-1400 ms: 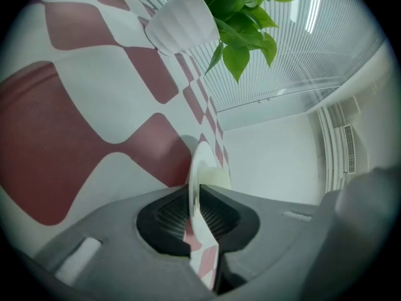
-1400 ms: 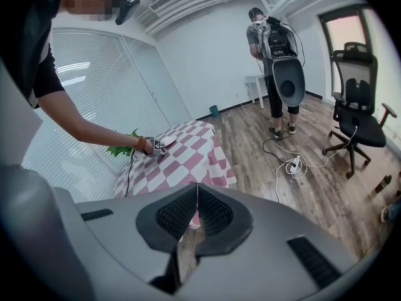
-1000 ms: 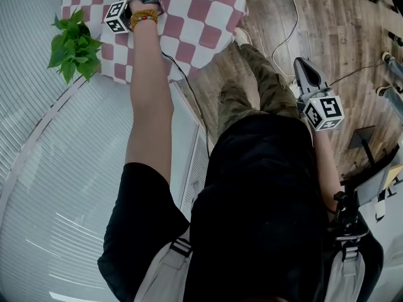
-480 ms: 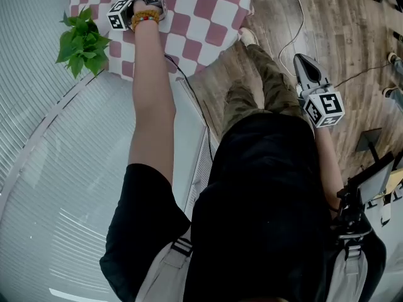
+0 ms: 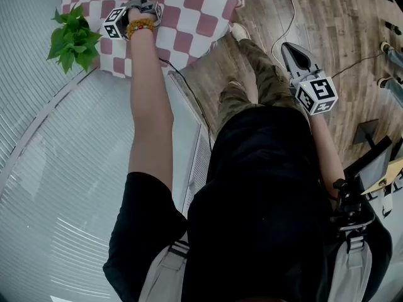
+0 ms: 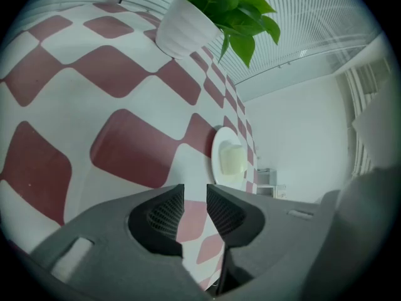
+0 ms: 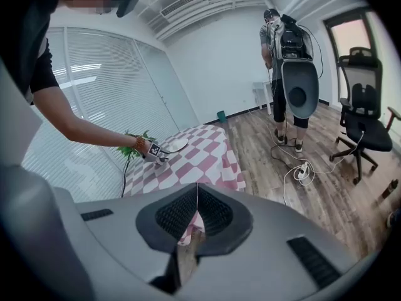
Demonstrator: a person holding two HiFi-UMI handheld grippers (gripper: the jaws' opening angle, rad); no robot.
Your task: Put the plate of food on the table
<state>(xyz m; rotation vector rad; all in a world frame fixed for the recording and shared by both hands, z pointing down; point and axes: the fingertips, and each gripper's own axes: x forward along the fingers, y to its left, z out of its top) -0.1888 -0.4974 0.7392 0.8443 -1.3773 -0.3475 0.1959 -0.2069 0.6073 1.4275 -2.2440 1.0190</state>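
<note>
We see counter cloth checked dull red and white. Plate white, food pale yellow. Plant green, pot white. Floor brown woodgrain. Bracelet orange beads. Left hand-held gripper, right hand-held gripper grey.

Leafy green plant in white ribbed pot. Wood plank floor. Second person standing far off, wearing backpack rig. Black office chair at right. White power strip with cables on floor near chair. Slatted blinds covering window wall.
</note>
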